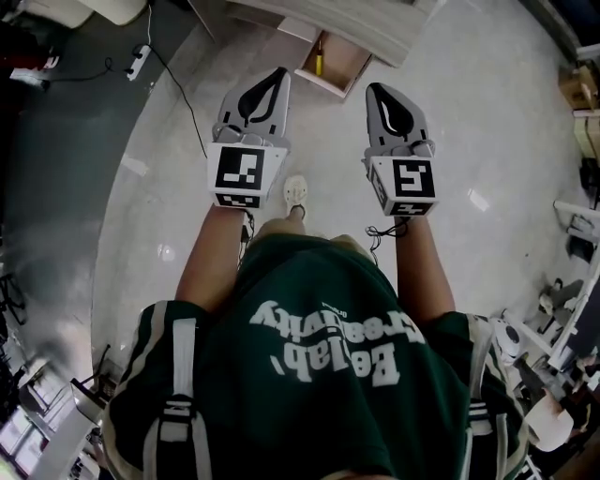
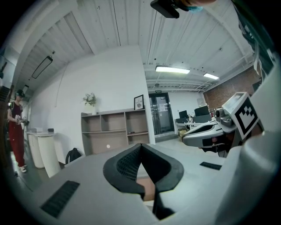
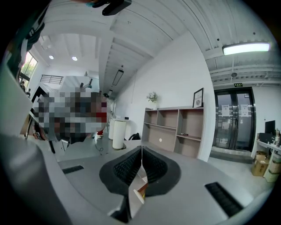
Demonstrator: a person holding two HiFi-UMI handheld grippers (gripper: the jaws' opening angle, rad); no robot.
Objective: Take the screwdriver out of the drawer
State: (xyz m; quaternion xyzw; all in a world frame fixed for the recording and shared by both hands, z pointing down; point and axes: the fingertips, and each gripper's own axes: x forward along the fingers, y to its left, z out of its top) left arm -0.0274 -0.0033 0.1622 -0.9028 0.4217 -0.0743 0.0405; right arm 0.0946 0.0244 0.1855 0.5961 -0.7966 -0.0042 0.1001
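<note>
Over a pale floor, left gripper and right gripper hang with jaws pressed together on nothing, the yellow-handled screwdriver lying ahead in the open drawer, partly hidden by the cabinet; upside-down white shirt lettering resists reading.

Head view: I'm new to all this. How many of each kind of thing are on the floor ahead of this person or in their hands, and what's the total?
Grippers: 2, the left gripper and the right gripper, both shut and empty
Open drawer: 1
Yellow screwdriver in the drawer: 1
Pale shoe: 1
Total: 5
</note>
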